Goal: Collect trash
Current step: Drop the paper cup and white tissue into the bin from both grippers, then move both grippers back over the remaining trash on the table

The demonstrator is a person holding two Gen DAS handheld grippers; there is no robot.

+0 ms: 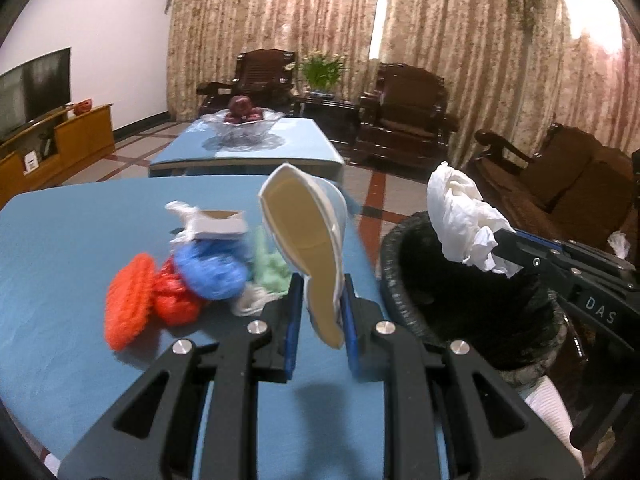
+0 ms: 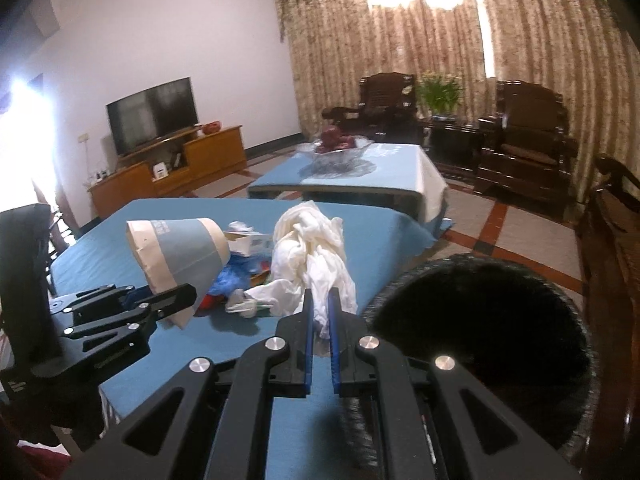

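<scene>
1. Two grippers each hold one piece of trash. The left gripper (image 1: pixel 320 304) has its jaws squeezed on a squashed paper cup (image 1: pixel 304 240). The cup sticks up past the tips of the jaws.
2. The right gripper (image 2: pixel 320 312) has its jaws pinched shut on a white tissue wad (image 2: pixel 312 256). Most of the wad bunches up above and in front of the jaws.
3. One dark trash bin (image 2: pixel 480 320) stands to the right of the right jaws, just beside the blue table (image 1: pixel 60 280). In the left view the wad hangs over the near rim of the bin. I cannot tell if any trash is in the bin, because the inside is too dark.
4. My guess is that the job is in the middle. Two pieces are picked up, but neither is dropped in the bin.
5. More trash lies on the table, left of the left jaws and a bit ahead of them. I count one orange net ball (image 1: pixel 130 300), one red bag (image 1: pixel 176 300), one blue net ball (image 1: pixel 210 272), one green scrap (image 1: pixel 270 268), one small white bundle (image 1: pixel 250 300) and one little open box (image 1: pixel 220 222). White wrap lies just beside the box.
6. That makes about six pieces left to collect, as far as I can see.
</scene>
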